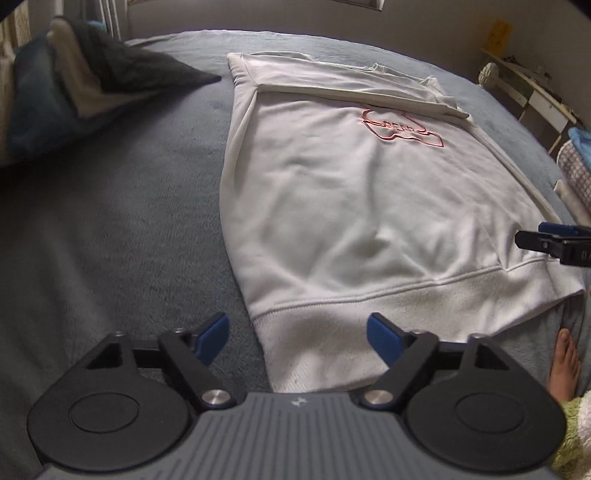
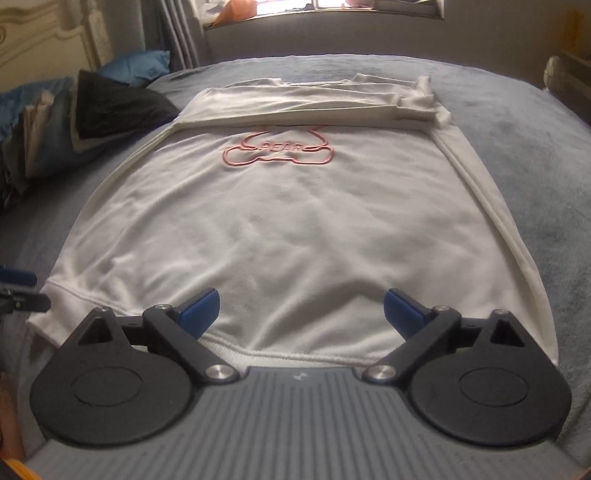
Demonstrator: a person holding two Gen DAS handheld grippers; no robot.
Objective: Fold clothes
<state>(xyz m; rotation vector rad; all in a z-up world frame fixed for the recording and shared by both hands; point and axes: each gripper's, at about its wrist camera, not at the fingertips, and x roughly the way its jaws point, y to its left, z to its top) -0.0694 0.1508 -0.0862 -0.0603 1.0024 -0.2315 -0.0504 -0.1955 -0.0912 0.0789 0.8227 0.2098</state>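
Observation:
A white sweatshirt [image 1: 351, 192] with a pink outline logo [image 1: 400, 130] lies flat on a grey-blue bed, sleeves folded across its top. Its ribbed hem [image 1: 332, 325] faces me. My left gripper [image 1: 295, 338] hovers open over the hem's left corner, nothing between its blue pads. The right gripper's fingers [image 1: 546, 240] show at the right edge of the left wrist view. In the right wrist view the sweatshirt [image 2: 288, 221] fills the middle, and my right gripper [image 2: 301, 312] stands open just above the hem [image 2: 295, 356], holding nothing. The left gripper's fingers [image 2: 22, 291] peek in at the left edge.
A pile of dark, blue and pale clothes [image 1: 74, 81] lies on the bed [image 1: 110, 221] at the far left, also pile [image 2: 74, 114]. A person's bare foot [image 1: 563, 365] shows at the lower right. Shelving [image 1: 532, 88] stands by the right wall. A window [image 2: 314, 7] sits beyond the bed.

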